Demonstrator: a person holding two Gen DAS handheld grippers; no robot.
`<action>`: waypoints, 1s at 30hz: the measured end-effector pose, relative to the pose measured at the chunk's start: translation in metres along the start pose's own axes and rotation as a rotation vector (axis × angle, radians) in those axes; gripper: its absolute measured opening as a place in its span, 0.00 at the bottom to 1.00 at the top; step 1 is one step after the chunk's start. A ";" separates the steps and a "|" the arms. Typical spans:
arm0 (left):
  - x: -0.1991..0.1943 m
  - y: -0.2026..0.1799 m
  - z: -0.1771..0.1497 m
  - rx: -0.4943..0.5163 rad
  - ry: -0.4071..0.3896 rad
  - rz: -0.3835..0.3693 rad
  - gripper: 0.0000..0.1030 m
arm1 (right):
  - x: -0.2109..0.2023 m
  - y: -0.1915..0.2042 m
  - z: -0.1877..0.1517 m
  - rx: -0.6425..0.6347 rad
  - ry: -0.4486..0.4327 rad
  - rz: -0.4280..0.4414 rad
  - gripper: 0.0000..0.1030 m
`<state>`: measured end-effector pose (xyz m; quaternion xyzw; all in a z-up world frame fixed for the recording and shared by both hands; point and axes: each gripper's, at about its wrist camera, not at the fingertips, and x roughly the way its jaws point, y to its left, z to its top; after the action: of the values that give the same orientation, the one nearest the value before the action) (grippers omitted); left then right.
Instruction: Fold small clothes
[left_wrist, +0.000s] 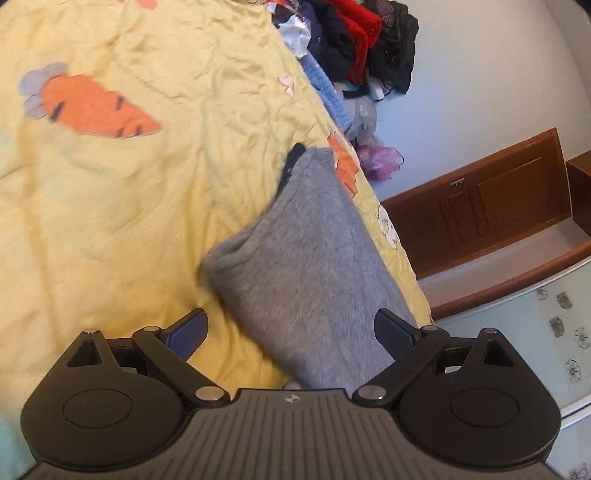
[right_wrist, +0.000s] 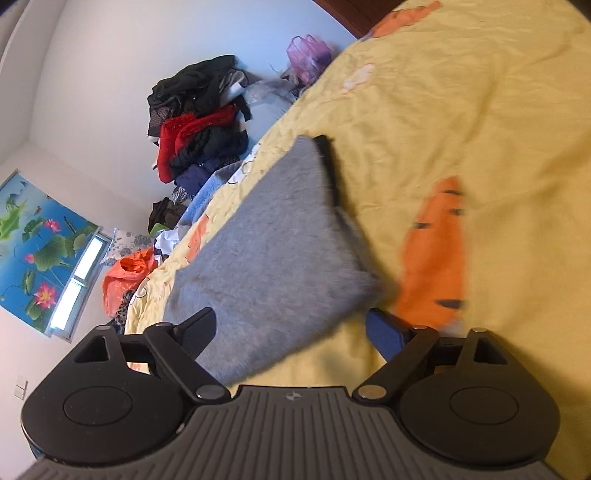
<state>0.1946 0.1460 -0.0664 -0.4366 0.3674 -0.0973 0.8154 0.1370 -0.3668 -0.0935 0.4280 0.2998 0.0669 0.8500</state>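
Observation:
A grey knitted garment (left_wrist: 303, 266) lies folded on the yellow bedspread (left_wrist: 129, 206), with a dark edge showing at its far end. My left gripper (left_wrist: 291, 332) is open, its jaws wide apart just above the garment's near end, not touching it. In the right wrist view the same grey garment (right_wrist: 269, 258) lies between and ahead of the jaws of my right gripper (right_wrist: 295, 332), which is open and holds nothing.
A heap of black, red and blue clothes (left_wrist: 354, 48) lies at the bed's far edge, also in the right wrist view (right_wrist: 199, 140). A purple bag (left_wrist: 380, 160) and an orange bag (right_wrist: 125, 277) sit by the wall. A wooden bed frame (left_wrist: 480, 214) borders the bed.

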 end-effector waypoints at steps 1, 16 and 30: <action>0.008 -0.002 0.002 0.012 -0.008 -0.015 0.95 | 0.006 0.004 0.001 0.010 -0.008 -0.005 0.93; 0.030 -0.033 0.002 0.145 -0.042 0.136 0.05 | 0.052 0.008 0.004 0.094 -0.057 0.003 0.14; -0.076 -0.023 -0.048 0.308 0.067 0.032 0.05 | -0.056 0.014 -0.014 0.060 -0.025 0.121 0.13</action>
<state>0.1108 0.1379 -0.0261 -0.2969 0.3822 -0.1540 0.8614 0.0854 -0.3694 -0.0637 0.4716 0.2643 0.1039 0.8349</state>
